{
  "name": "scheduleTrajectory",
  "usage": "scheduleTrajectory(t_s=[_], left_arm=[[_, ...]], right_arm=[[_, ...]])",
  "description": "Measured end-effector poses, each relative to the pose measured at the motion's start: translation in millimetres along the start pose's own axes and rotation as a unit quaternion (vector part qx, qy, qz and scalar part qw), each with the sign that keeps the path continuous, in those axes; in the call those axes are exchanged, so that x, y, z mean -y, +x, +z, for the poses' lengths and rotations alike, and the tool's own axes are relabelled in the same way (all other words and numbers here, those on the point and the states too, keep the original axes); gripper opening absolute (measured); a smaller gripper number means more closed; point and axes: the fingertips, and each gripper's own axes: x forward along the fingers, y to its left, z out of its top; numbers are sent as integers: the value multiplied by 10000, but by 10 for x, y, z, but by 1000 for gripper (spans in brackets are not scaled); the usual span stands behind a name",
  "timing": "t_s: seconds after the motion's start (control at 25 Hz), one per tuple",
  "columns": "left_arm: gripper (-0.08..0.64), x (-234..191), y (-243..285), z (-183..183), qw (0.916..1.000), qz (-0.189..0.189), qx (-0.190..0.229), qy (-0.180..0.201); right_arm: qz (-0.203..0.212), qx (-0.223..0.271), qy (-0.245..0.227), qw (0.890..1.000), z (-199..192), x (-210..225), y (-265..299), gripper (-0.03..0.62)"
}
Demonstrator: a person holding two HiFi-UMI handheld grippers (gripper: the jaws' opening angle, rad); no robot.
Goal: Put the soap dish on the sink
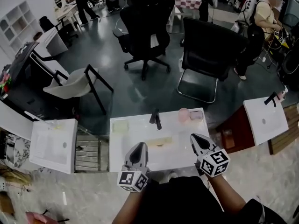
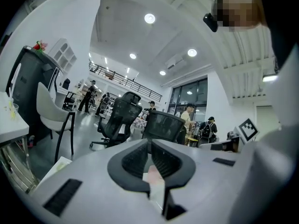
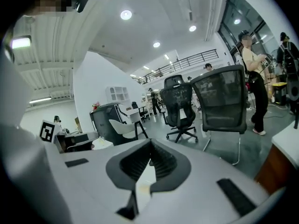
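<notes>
Right hand-held gripper (image 1: 194, 138): ribbed dark jaws together, empty; sink (image 1: 180, 149) white, rectangular.

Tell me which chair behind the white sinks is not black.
The pale plastic shell chair with black legs, at the left. The wheeled office chair and the chrome-framed mesh chair beside it are both black.

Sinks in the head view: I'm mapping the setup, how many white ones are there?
3: left sink, centre sink, right sink; others may be cut off at the frame's edges.
</notes>
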Motion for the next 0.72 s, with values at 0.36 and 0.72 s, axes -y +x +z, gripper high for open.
scheduleTrajectory(t_s=[0.36, 0.72], left_arm=[[25, 323, 96, -6, 9996, 3, -11, 287], [25, 455, 71, -77, 9992, 39, -86, 391]], right_arm=[[-118, 337, -437, 9984, 196, 204, -324, 0], [-82, 333, -580, 9977, 140, 188, -400, -2]])
